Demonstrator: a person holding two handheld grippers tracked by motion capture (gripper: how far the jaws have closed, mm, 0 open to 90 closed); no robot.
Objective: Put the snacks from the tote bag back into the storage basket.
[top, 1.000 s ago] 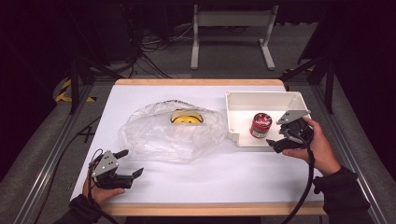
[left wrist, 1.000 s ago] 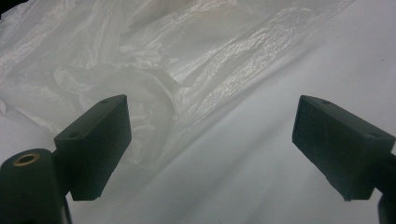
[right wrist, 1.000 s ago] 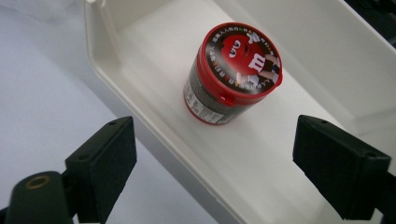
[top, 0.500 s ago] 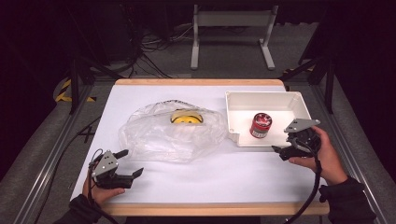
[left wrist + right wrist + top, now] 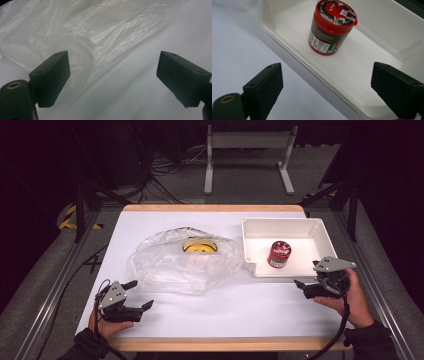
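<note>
Standing upright in the white tray (image 5: 320, 232), toward its near wall: red-lidded candy tub (image 5: 279, 254). Right gripper (image 5: 303, 287) at tub's 5 o'clock, just outside tray, jaws spread, empty. Left gripper (image 5: 141, 295) at 8 o'clock, well apart, jaws wide, facing crumpled plastic bag (image 5: 185, 262).

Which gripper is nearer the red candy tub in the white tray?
Right. The right gripper sits open just outside the white tray's front rim, near the red candy tub. The left gripper is open far across the table, beside the plastic bag.
</note>
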